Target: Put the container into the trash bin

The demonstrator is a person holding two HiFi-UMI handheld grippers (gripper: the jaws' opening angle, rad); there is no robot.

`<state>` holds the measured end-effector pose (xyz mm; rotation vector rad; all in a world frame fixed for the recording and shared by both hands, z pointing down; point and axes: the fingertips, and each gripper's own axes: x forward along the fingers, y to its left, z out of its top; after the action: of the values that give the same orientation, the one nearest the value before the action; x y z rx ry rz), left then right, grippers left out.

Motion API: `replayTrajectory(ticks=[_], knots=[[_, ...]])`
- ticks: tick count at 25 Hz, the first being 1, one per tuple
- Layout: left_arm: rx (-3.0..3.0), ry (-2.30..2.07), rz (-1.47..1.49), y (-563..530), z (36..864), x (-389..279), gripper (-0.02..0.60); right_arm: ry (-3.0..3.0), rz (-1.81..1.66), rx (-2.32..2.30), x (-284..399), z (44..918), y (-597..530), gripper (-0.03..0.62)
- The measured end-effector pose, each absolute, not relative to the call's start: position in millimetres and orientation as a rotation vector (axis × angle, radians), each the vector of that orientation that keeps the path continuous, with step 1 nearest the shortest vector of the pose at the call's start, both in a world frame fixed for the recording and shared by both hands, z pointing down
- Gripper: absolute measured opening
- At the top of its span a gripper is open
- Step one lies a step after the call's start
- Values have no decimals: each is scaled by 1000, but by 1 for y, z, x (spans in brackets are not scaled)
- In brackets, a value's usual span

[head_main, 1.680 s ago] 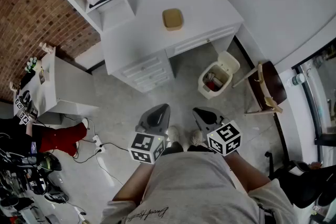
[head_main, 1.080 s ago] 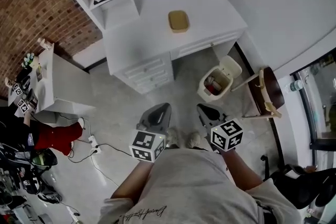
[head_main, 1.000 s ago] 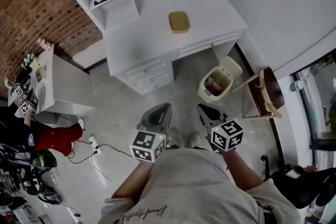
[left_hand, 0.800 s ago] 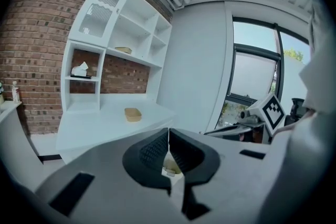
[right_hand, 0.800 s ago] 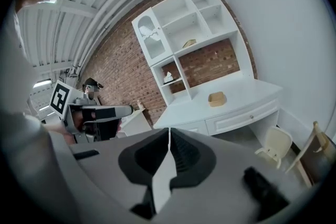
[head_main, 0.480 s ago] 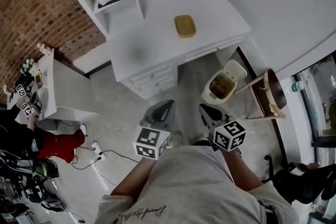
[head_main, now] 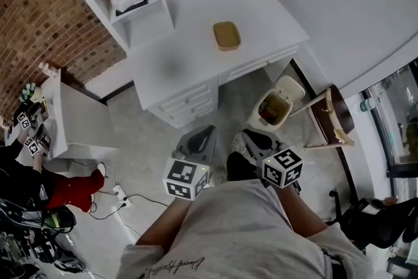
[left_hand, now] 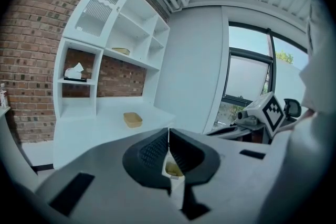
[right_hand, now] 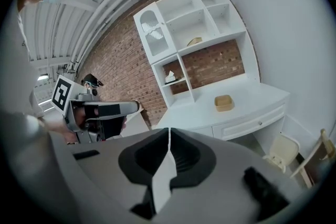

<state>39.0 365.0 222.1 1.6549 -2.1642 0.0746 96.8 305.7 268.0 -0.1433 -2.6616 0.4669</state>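
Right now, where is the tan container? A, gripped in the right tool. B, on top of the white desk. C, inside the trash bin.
B: the container lies on top of the white desk, apart from the trash bin on the floor, and the right tool is shut with nothing in it.

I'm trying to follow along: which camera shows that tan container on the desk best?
The head view: it looks down on the container, showing its whole outline on the white desk. Both gripper views show the container only small and side-on, far beyond the jaws.
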Motion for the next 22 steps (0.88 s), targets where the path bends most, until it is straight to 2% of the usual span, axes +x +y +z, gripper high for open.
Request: replayTrajectory(ticks=[8, 22], knots=[[1632, -2159, 74, 325, 235, 2, 17, -2649, 474, -172, 56, 280, 267, 31], [1547, -2184, 90, 195, 248, -113, 17, -2629, 436, -241, -68, 283, 126, 31]])
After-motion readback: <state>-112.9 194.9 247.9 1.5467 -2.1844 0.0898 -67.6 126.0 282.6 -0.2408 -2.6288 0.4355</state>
